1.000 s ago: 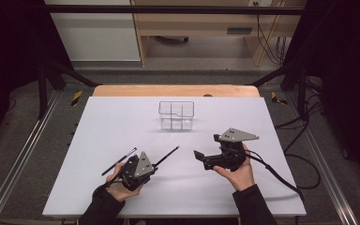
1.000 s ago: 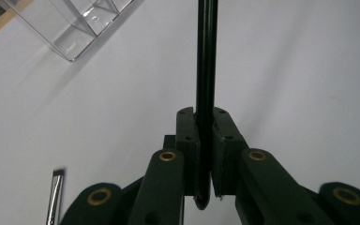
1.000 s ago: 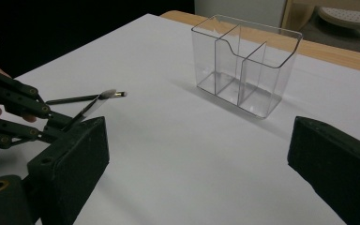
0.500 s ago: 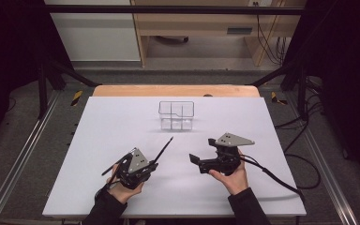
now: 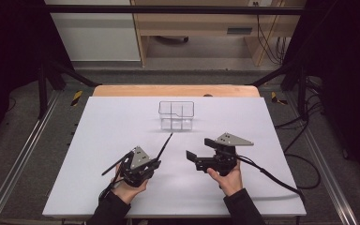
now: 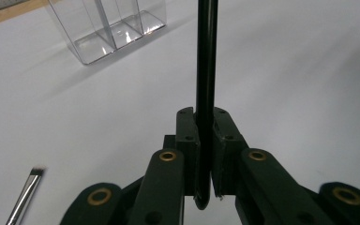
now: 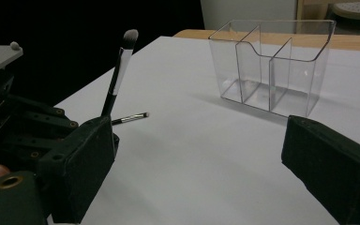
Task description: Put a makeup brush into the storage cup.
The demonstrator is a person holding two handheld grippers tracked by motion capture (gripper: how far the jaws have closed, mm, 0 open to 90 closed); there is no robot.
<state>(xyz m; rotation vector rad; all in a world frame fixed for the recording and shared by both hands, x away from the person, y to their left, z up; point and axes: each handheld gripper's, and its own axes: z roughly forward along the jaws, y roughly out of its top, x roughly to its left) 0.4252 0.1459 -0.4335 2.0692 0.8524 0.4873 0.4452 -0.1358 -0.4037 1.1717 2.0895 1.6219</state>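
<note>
- My left fingers (image 6: 205,154) are closed tight on the black handle of a makeup brush (image 5: 165,143), clamping it near its butt end; the handle runs straight out between them.
- In the right gripper view the brush head (image 7: 130,36) points up and away, tilted, clear of the bench (image 5: 98,126).
- My right fingers (image 7: 206,159) stand wide apart with nothing between them, hovering just beside the left gripper (image 5: 143,165).
- A second, smaller brush (image 5: 117,162) lies flat on the bench to the left of my left hand (image 5: 129,190), untouched.
- The clear three-compartment organizer (image 5: 176,115) stands upright toward the far side of the bench, well apart from both grippers, and looks to hold nothing.
- Step in hand, as I judge it: transport of the lifted brush toward the organizer.
- Next move calls for carrying the brush forward, tipping it near upright and lowering the handle into one compartment before releasing.
</note>
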